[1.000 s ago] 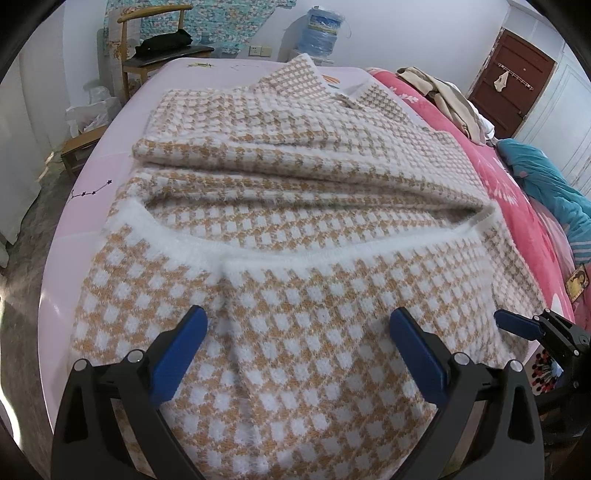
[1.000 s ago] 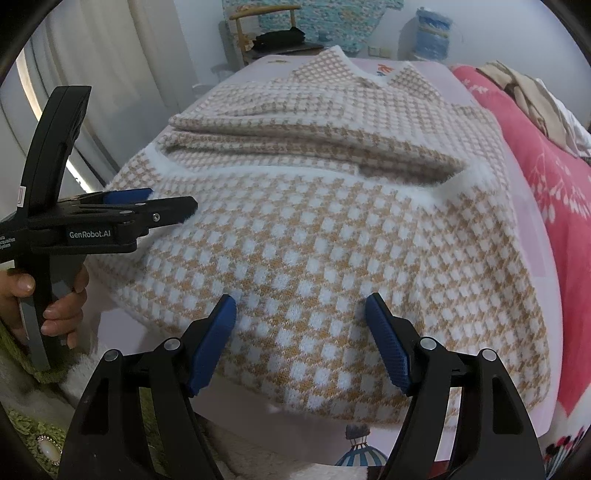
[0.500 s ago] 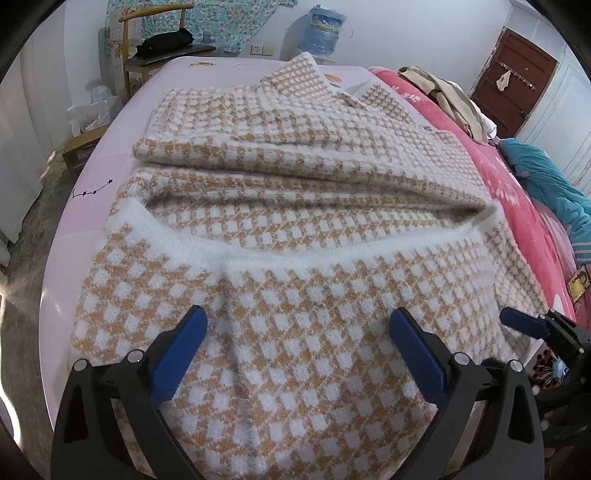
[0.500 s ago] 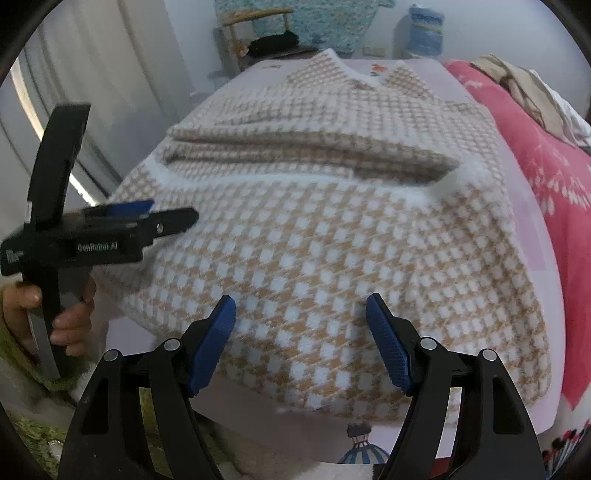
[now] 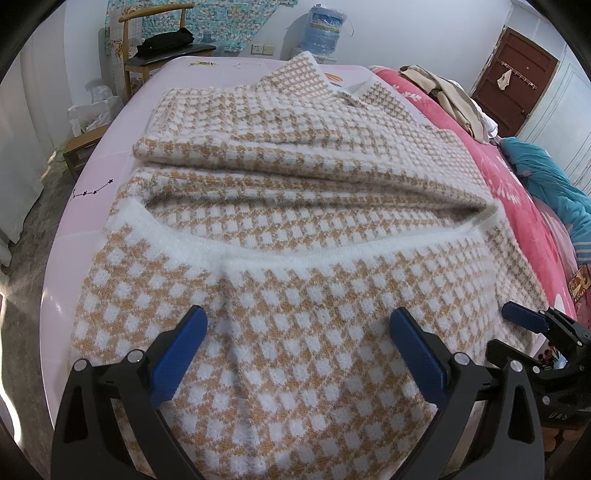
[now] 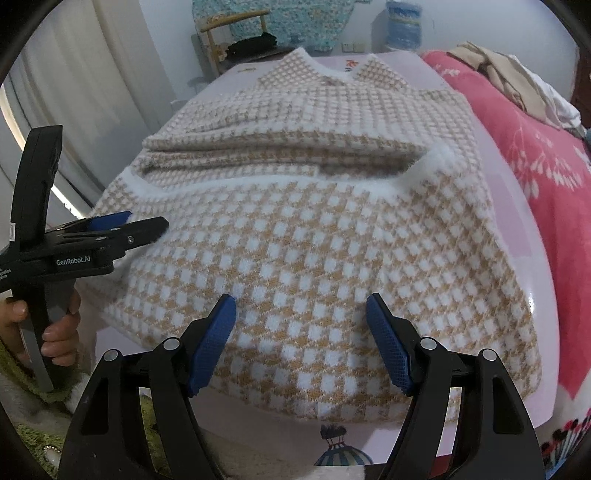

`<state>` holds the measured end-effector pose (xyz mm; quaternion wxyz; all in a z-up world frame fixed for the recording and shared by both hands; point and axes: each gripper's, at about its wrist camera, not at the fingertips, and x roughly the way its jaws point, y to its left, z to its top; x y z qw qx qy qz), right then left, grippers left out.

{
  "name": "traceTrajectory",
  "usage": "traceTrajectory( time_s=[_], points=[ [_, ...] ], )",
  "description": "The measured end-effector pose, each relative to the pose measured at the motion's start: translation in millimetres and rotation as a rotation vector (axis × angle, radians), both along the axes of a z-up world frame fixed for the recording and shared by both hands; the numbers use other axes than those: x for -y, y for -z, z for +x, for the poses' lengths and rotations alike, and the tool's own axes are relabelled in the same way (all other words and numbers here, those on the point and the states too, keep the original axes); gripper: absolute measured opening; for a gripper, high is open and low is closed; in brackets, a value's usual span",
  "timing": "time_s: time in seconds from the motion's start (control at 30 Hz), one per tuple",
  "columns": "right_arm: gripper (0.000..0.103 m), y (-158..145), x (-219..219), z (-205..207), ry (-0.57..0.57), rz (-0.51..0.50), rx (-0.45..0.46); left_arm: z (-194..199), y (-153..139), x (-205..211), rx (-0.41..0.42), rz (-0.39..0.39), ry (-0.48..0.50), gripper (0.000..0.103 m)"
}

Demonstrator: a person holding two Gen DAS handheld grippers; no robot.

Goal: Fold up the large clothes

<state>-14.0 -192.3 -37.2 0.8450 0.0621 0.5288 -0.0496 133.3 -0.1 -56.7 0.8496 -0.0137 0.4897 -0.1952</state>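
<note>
Now: houndstooth cardigan [image 5: 295, 229] on bed [image 5: 85, 192], hem half folded up. Left gripper [image 5: 295, 350], right gripper [image 6: 301, 341] above near fold, jaws apart, empty. Pinch corners at 7 and 5 o'clock; carry toward 12, level.

A wooden chair [image 5: 162, 40] stands far left by the white wall [image 5: 406, 29]; a dark brown panelled door [image 5: 517, 81] is far right.
</note>
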Motion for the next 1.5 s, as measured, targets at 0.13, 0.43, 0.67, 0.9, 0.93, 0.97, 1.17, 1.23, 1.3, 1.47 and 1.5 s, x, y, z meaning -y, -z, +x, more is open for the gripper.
traceTrajectory(
  time_s=[0.13, 0.43, 0.67, 0.9, 0.93, 0.97, 1.17, 1.23, 1.3, 1.47, 1.5],
  points=[
    [0.070, -0.1, 1.0, -0.8, 0.000, 0.000, -0.001, -0.2, -0.2, 0.6, 0.000, 0.000, 0.000, 0.097],
    [0.070, -0.2, 2.2, -0.9, -0.002, 0.002, -0.002, -0.5, -0.3, 1.1, -0.001, 0.001, 0.000, 0.097],
    [0.070, -0.5, 2.3, -1.3, -0.003, 0.002, -0.002, -0.3, 0.2, -0.2, 0.000, -0.001, 0.000, 0.097],
    [0.070, -0.6, 4.4, -1.7, -0.006, 0.003, -0.002, -0.7, 0.3, 0.0, 0.000, 0.001, -0.001, 0.097],
    [0.070, -0.6, 4.4, -1.8, -0.005, 0.003, -0.003, -0.7, 0.1, 0.6, 0.000, 0.000, 0.000, 0.097],
    [0.070, -0.7, 4.5, -1.9, -0.006, 0.002, -0.003, -0.7, 0.1, 0.4, -0.001, 0.000, 0.000, 0.097],
    [0.070, -0.8, 6.3, -2.4, -0.008, 0.003, -0.003, -0.5, 0.9, -3.0, 0.003, -0.013, -0.004, 0.097],
    [0.070, -0.9, 6.7, -2.5, -0.009, 0.003, -0.003, -1.8, 0.9, -3.2, 0.008, -0.010, -0.002, 0.097],
    [0.070, -1.0, 6.9, -2.6, -0.010, 0.003, -0.003, -1.7, 0.9, -3.2, 0.008, -0.011, -0.003, 0.097],
    [0.070, -0.9, 6.8, -3.0, -0.011, 0.001, -0.002, -6.6, -1.0, -4.4, 0.028, -0.014, 0.005, 0.097],
    [0.070, -0.7, 7.0, -3.4, -0.012, 0.002, -0.002, -7.7, -2.3, -6.3, 0.031, -0.020, 0.005, 0.097]
  ],
)
